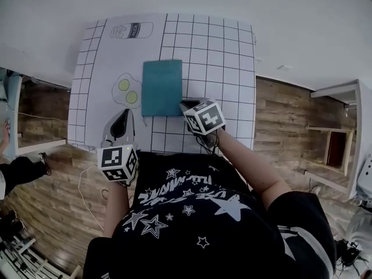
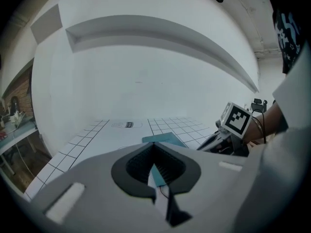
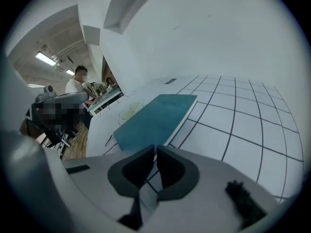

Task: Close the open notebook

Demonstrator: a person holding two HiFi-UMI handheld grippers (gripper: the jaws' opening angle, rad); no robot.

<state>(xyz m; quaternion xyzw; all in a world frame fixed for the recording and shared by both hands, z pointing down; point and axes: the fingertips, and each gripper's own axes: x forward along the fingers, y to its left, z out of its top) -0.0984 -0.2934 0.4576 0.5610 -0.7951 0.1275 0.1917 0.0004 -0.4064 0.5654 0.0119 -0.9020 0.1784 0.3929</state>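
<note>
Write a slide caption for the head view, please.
Teal notebook lies closed on the gridded mat, the right gripper by its near corner, the left gripper farther back, jaws shut.

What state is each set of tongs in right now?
Left tongs: closed, holding nothing.
Right tongs: closed, holding nothing.

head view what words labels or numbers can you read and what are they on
"milk": on the milk drawing printed on the grid mat.
On the shirt: white lettering, upside down and warped, unreadable.
On the notebook: plain teal cover, no text.
On the left gripper and the right gripper: cubes bear square markers only, no words.
</note>
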